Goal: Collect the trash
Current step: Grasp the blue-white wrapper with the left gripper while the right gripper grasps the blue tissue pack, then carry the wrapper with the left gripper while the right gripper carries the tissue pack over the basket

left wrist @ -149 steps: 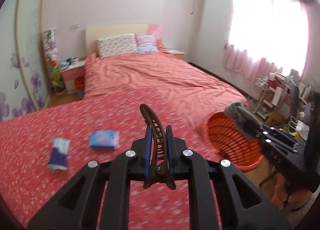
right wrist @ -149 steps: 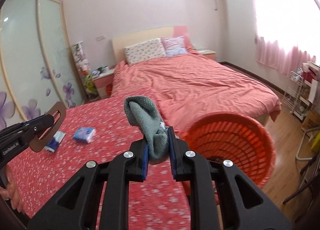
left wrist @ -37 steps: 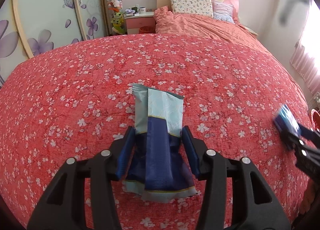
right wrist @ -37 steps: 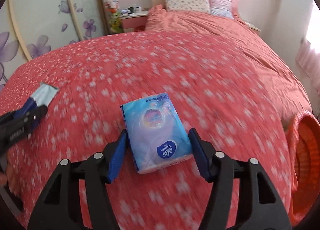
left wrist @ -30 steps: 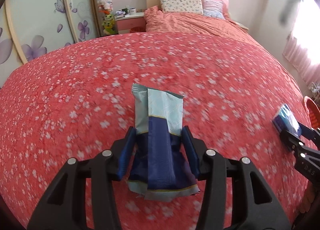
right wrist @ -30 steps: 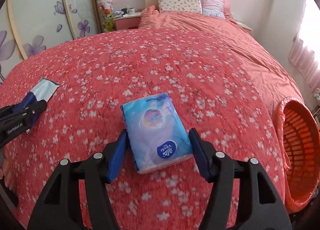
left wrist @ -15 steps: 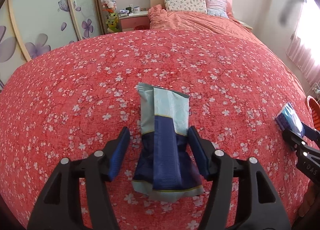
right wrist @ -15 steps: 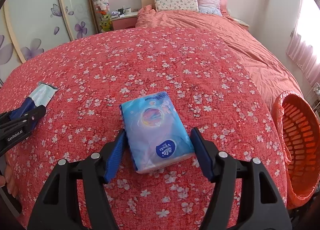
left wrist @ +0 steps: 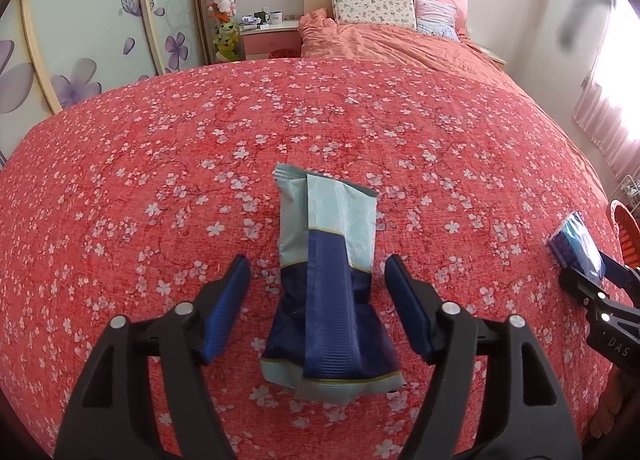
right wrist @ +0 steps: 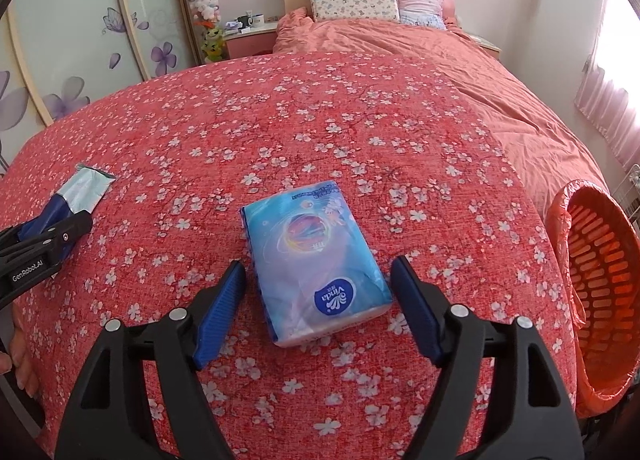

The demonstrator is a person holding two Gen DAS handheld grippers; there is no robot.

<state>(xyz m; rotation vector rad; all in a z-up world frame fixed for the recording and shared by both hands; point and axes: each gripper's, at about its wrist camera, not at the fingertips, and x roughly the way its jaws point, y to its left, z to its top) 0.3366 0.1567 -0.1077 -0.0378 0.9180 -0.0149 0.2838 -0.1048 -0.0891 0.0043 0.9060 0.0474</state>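
Left gripper [left wrist: 318, 284]: jaws opening, straddling the wrapper [left wrist: 328, 280] (pads clear of it). Right gripper [right wrist: 318, 292]: jaws opening around the tissue pack [right wrist: 312, 260], not gripping.

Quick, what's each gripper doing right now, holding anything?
Left gripper: jaws opening, astride the blue-and-pale foil wrapper, not gripping it.
Right gripper: jaws opening, astride the light-blue tissue pack, not gripping it.

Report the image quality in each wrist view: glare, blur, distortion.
Left wrist view: sharp, fisheye bows the floral bedspread, window blown out at right, dark smudge near it. Right wrist view: equally sharp and bowed, window glare top right, tissue pack crisp.
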